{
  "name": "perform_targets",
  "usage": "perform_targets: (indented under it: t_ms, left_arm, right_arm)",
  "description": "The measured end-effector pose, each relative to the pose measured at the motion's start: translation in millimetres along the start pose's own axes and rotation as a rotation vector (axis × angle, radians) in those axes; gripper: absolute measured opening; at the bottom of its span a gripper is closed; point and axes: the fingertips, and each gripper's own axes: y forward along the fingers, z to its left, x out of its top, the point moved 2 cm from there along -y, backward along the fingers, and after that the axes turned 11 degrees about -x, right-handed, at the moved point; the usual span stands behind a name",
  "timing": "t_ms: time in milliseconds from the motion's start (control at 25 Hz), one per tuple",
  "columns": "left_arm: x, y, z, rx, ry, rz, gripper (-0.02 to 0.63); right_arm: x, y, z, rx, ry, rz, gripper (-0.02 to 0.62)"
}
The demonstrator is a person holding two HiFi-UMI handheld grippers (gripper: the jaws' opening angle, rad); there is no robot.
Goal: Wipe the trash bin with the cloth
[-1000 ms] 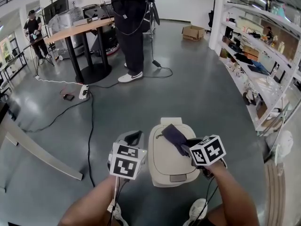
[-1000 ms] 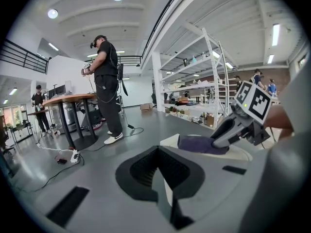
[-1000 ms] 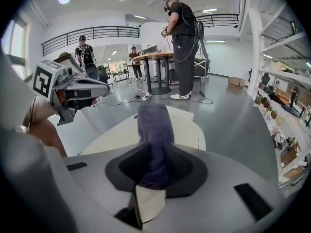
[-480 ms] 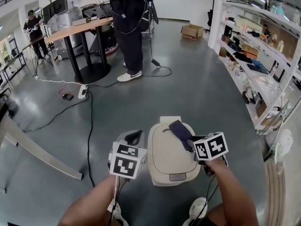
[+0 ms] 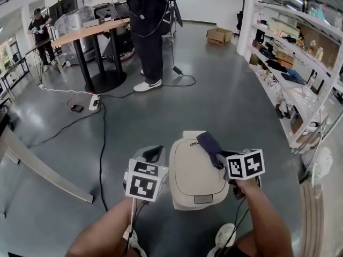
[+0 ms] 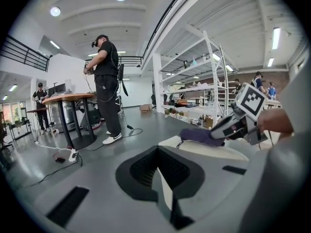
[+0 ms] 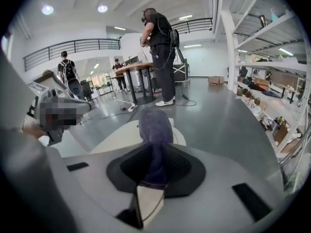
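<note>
Wiping is under way, judged by the cloth's place. The right claw (image 7: 150,178) is pinched on one end of the purple cloth (image 5: 210,142), and the free end lies on the rear right part of the lid of the beige bin (image 5: 194,183), near its back edge. The bin stands on the floor (image 5: 225,100), directly in front of the person's feet.

Progress: only the lid's rear right corner is under the cloth. No view shows a clear difference between wiped and unwiped plastic, so the share already done cannot be read. The lid's middle, front and left, and the walls of the bin, appear to remain; the walls are mostly out of sight from above.

Pose, right: the forearm enters from the lower right and reaches forward over the bin's right edge. The claw points forward and slightly left, held low, so that the cloth drapes from it onto the lid.

Pose, left: the forearm enters from the lower left. The left claw (image 6: 167,198) is pressed together with nothing in it and points forward, just beside the bin's left side. Contact with the bin cannot be told.
</note>
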Motion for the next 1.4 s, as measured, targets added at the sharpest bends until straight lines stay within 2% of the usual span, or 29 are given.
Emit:
perform_targets:
  t_ms: [160, 360, 520, 640, 800, 920, 1400]
  left_arm:
    - [1.1, -4.8, -3.2, -0.02, -0.01, -0.017, -0.003]
    - [-1.6, -15.8, -3.4, -0.033, -0.024, -0.033, -0.003]
    - [-6.9, -36.9, 3.3, -0.022, -0.027, -0.038, -0.003]
    - [-11.2, -55.2, 8.3, -0.009, -0.029, -0.045, -0.003]
    - [-17.4, -74.9, 11.4, 0.008, -0.039, -0.047, -0.003]
    - [-20.7, -84.9, 10.3, 0.015, -0.042, -0.047, -0.002]
    - [-18.7, -84.5, -5.5, -0.008, -0.04, -0.047, -0.002]
  right_arm:
    - [14.5, -15.3, 43.7, 0.062, -0.034, -0.045, 0.075]
    - [6.7, -11.0, 97.2, 0.075, -0.192, -0.022, 0.075]
    - [-1.8, -8.7, 137.3, 0.083, -0.277, -0.003, 0.075]
    - [-11.4, -8.5, 159.1, 0.075, -0.349, 0.022, 0.075]
    - [-22.7, -6.3, 167.2, 0.029, -0.43, 0.046, 0.075]
    - [-23.5, -8.6, 164.7, 0.012, -0.434, 0.038, 0.075]
    - [-25.8, -14.2, 144.9, 0.001, -0.324, 0.012, 0.075]
